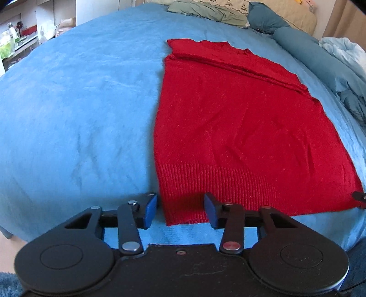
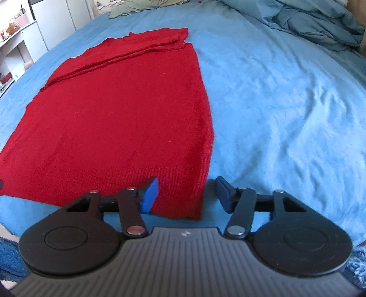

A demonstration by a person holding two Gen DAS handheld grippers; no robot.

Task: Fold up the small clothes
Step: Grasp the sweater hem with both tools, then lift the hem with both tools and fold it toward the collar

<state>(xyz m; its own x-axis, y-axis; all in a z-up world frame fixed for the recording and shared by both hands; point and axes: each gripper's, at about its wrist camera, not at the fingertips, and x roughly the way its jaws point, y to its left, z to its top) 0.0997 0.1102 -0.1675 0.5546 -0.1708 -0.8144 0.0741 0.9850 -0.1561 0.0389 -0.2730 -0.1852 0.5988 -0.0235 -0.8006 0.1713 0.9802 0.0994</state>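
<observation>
A red knit sweater point(image 1: 240, 128) lies flat on the blue bedspread point(image 1: 80, 114), sleeves folded in across its far part, ribbed hem nearest me. My left gripper point(image 1: 180, 210) is open, its blue pads straddling the hem's near left corner. The sweater also shows in the right wrist view point(image 2: 119, 114). My right gripper point(image 2: 186, 195) is open, straddling the hem's near right corner on the bedspread point(image 2: 286, 114). Its tip shows at the right edge of the left wrist view point(image 1: 359, 197). Neither gripper holds anything.
Pillows and a green cloth point(image 1: 205, 12) lie at the head of the bed. A rumpled blue duvet point(image 2: 308, 25) sits at the far right. Shelves with clutter point(image 1: 16, 38) stand beyond the bed's left side.
</observation>
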